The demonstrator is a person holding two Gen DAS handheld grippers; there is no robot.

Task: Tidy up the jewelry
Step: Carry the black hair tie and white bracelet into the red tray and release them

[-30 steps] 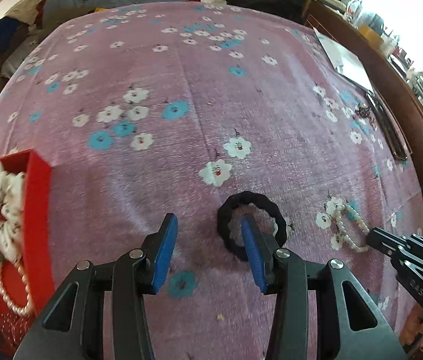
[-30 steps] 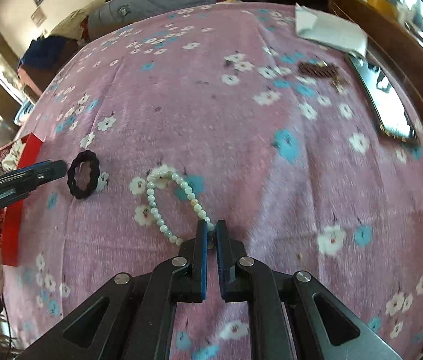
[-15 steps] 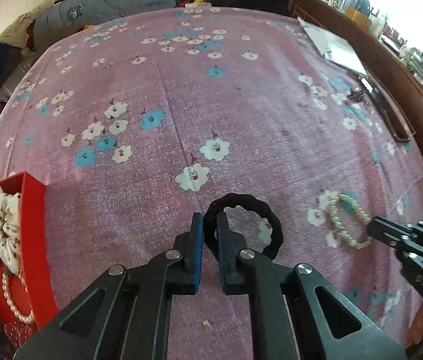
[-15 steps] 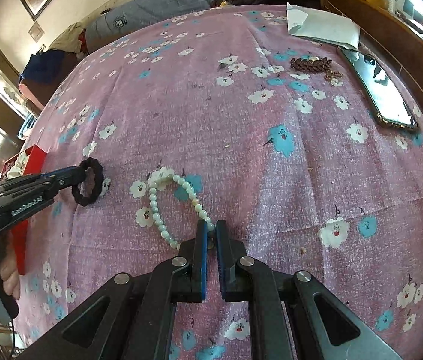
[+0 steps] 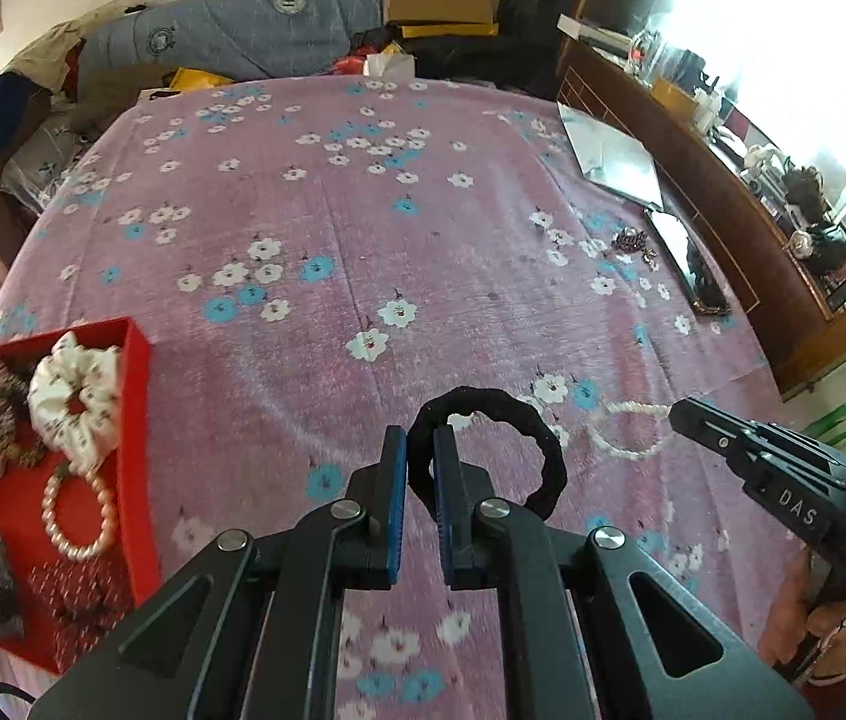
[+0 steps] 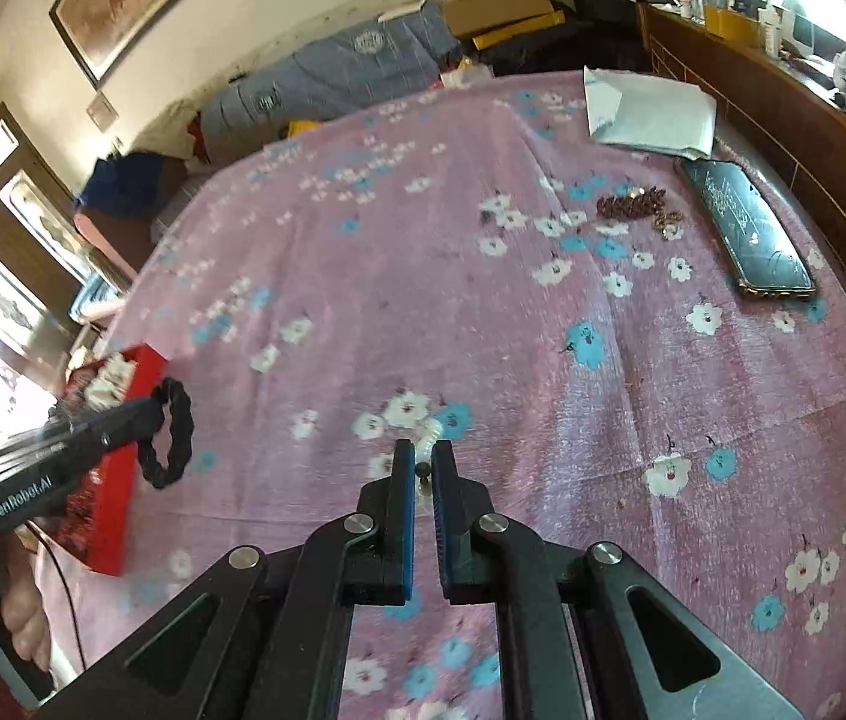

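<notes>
Floral bedspread below me, red box at left. My left gripper clamps the black scrunchie. My right gripper pinches the bead bracelet.

Floral pink bedspread, phone, white papers, perhaps folded blue quilt

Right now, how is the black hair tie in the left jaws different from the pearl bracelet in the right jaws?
The black hair tie is dark, thick and ruffled; the pearl bracelet is pale, thin and beaded. The hair tie holds a wider loop than the bracelet. Both are closed loops, each pinched at one edge, by the left gripper and the right gripper.
</notes>
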